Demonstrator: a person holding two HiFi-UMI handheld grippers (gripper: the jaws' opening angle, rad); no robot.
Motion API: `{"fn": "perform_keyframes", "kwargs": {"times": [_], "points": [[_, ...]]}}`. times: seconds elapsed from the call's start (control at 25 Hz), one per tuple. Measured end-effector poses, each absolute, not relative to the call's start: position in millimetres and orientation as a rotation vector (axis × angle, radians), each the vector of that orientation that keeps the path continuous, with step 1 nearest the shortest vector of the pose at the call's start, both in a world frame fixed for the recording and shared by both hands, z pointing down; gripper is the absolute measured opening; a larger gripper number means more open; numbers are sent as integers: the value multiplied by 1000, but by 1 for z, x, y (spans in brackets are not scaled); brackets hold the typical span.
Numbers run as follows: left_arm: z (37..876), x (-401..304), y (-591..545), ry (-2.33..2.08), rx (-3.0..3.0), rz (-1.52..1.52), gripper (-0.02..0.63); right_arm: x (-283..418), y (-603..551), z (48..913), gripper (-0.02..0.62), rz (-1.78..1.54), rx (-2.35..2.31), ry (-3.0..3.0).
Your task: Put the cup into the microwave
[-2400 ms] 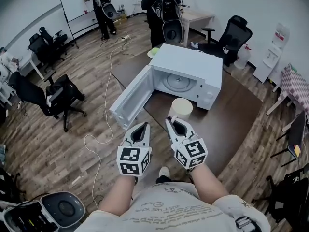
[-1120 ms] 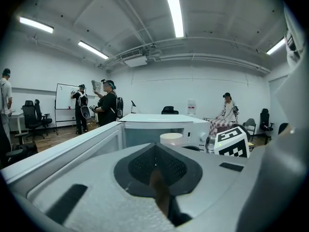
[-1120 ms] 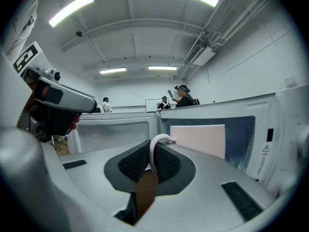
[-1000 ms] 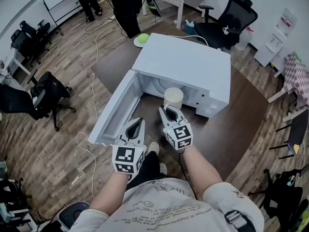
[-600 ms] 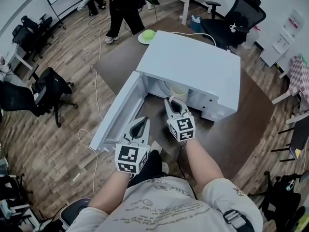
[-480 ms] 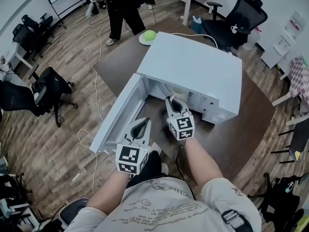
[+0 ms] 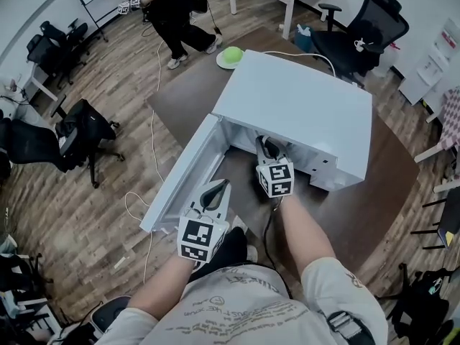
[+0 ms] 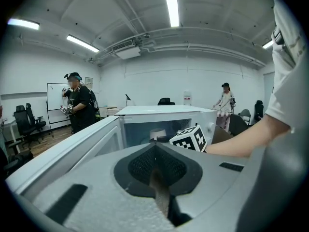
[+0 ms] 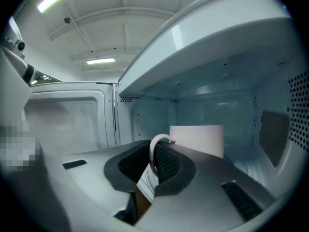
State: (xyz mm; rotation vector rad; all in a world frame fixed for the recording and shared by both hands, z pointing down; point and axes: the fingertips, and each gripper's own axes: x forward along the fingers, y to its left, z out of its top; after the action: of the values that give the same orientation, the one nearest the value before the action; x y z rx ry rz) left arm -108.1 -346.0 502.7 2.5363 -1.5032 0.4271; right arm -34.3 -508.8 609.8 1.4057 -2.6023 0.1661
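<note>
A dark brown table (image 7: 384, 185) carries the white microwave (image 7: 298, 110), which takes up most of its middle. A person in black (image 7: 169, 6) stands on the wooden floor well beyond the microwave's far left corner. A black office chair (image 7: 363, 38) sits beyond its far right side. The microwave's door (image 7: 183, 185) is swung fully open to the left of the cavity. The left gripper (image 7: 219, 187) hangs outside the microwave, just in front of the open door's inner face. Its jaws are pressed together with nothing between them (image 8: 155, 151). The right gripper (image 7: 267, 148) reaches through the microwave's opening, so that its tips are under the roof of the cavity and only its marker cube shows from above. A green round thing (image 7: 231, 54) lies on a pale plate close behind the microwave's back left corner. The cup (image 9: 200, 139), pale and straight-sided, is upright inside the microwave's cavity, toward its right half. The right gripper's jaws are pinched on its thin curved handle (image 9: 157, 141). Whether the cup's base touches the microwave's floor cannot be told, as the gripper covers it.
</note>
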Motion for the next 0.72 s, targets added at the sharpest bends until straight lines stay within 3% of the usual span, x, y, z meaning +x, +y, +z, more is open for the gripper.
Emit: {"fn": "perform_keyframes", "kwargs": {"times": [0.6,0.72], "points": [[510,-118,-349,-1516,2490,407,14,-32,-513,629,35,181,1456,-2506],[510,-116,-348,-1512,2494,405,14,-29,-511,631,76,189,1472,-2493]]}}
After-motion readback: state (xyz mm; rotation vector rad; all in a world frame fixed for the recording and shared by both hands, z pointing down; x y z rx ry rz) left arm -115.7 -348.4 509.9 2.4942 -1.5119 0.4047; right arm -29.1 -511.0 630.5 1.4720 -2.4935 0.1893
